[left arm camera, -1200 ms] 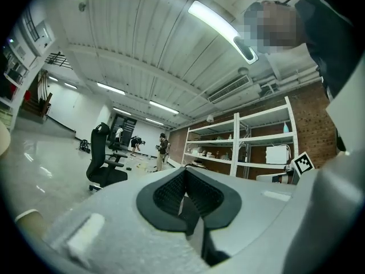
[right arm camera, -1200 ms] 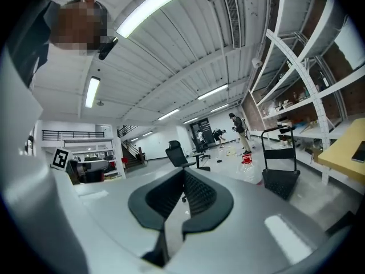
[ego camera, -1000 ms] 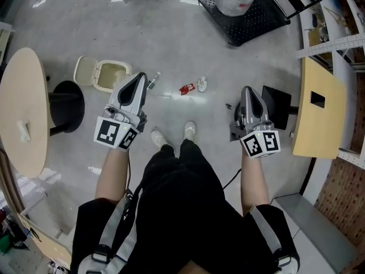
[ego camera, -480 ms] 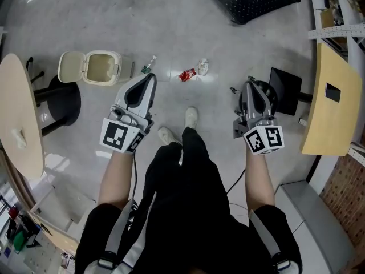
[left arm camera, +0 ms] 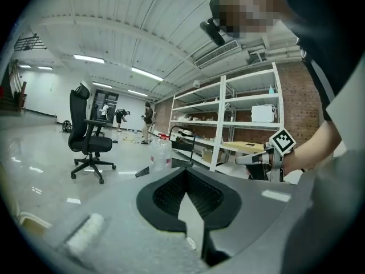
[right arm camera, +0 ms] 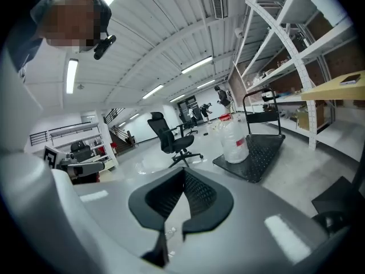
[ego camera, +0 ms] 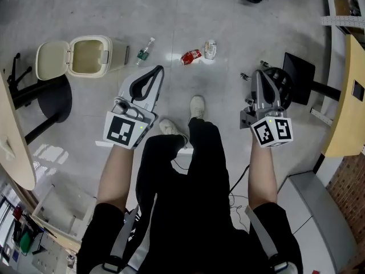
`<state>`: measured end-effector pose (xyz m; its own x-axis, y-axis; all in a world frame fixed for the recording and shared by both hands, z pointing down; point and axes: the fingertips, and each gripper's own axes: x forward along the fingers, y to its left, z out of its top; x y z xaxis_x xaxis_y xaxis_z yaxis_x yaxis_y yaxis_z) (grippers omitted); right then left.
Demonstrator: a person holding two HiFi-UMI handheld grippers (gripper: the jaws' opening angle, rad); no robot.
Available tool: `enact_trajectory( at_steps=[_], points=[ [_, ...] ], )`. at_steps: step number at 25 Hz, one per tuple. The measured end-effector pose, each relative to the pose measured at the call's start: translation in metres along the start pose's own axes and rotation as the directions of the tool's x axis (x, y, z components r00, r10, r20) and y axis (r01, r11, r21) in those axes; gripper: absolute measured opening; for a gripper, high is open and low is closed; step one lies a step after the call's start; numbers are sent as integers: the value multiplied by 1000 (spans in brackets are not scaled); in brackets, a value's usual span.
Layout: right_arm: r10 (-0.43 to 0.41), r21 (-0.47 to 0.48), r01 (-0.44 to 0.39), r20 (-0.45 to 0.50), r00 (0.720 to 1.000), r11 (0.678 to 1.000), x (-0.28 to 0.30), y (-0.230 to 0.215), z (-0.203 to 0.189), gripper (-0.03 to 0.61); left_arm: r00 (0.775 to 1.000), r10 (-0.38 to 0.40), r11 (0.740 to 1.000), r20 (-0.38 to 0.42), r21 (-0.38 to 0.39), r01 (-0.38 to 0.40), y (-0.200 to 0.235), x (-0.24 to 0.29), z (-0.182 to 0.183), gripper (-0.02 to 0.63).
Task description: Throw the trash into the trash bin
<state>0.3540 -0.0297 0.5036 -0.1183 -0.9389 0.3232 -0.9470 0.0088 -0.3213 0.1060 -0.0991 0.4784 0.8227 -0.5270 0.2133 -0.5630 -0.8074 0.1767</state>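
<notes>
Bottle [ego camera: 145, 51]: clear, green label, lying on floor [ego camera: 68, 119], neck aimed away from person [ego camera: 177, 198] | left claw [ego camera: 158, 68], right claw [ego camera: 258, 73]: closed, empty

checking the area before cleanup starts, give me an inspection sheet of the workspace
surface: glossy grey floor
job's things: trash bin with its lid open; plastic bottle, red piece of trash and white crumpled scrap lying on the floor outside the bin
clutter: nothing seen
grippers: left gripper and right gripper both shut, nothing held, above the floor
cables: thin dark cable on the floor by the person's legs
surroundings: round table at left, black stand base at right, office chair and shelves further off
</notes>
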Motion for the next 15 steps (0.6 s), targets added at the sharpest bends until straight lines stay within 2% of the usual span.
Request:
enact_trajectory(
  at_steps=[9,15],
  points=[
    [1,-46,-1,2,1000,999,54,-39,-102,5,997,-52,998,58,34,50,24,43,-106,5],
    [49,-116,-53,-39,998,992,124,-75,-189,5,983,-86,995,165,61,77,47,75,-166,5]
  ],
)
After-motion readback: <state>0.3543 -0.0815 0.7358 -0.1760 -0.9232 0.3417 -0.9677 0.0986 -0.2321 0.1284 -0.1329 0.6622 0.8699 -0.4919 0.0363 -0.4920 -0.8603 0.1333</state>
